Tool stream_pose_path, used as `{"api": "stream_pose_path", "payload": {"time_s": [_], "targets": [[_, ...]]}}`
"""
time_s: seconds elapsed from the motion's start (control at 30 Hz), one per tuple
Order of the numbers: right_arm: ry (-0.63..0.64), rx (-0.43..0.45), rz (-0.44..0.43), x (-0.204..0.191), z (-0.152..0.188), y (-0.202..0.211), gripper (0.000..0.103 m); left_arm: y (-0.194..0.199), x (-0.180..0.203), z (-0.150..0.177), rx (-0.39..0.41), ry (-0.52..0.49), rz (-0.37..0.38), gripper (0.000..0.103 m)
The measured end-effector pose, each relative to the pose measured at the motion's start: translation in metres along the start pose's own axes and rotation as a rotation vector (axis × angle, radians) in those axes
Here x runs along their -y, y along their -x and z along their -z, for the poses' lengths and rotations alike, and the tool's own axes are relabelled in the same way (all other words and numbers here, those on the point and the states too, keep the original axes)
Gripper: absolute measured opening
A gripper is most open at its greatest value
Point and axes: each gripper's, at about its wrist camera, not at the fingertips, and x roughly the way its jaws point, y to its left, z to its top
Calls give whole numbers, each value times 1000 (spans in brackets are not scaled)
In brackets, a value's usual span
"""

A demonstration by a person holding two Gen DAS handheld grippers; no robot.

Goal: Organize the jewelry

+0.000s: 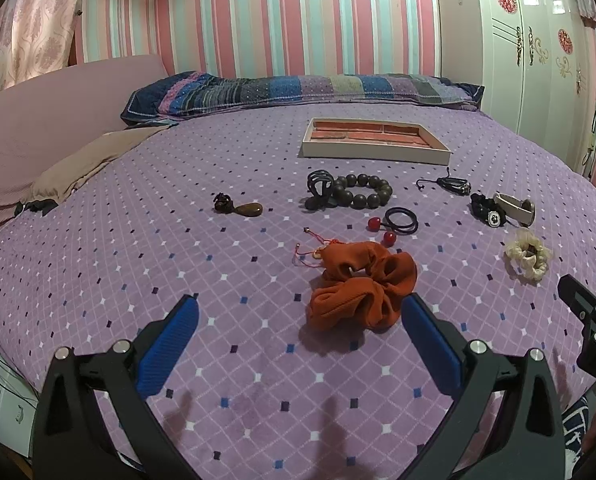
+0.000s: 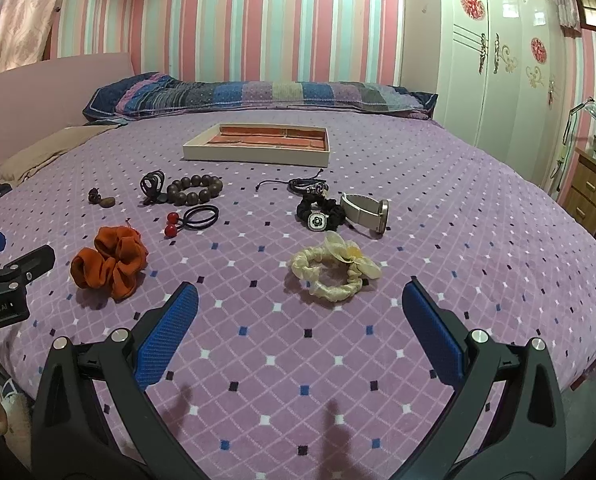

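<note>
— Where did things stand?

— Nothing was packed yet. The tray (image 1: 378, 155) lay at the far side of the bed (image 1: 137, 240), apparently empty, though its floor was hard to read. The left gripper (image 1: 298, 312) hung spread wide and empty before the orange scrunchie (image 1: 362, 288).

— And the right gripper (image 2: 300, 300)?

— Equally wide, facing the cream scrunchie (image 2: 332, 272). Next, I'd judge: lower, pinch, carry to the tray.
</note>
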Motion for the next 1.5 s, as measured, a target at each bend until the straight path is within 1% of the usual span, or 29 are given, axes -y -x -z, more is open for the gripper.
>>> {"api": "stream_pose_path", "payload": {"time_s": [0.8, 1.5], "targets": [[-14, -15, -10, 3, 2, -1, 99, 2, -1, 1, 2, 0, -4, 99], [-12, -9, -2, 5, 1, 3, 99, 2, 3, 1, 1, -3, -6, 99]]}}
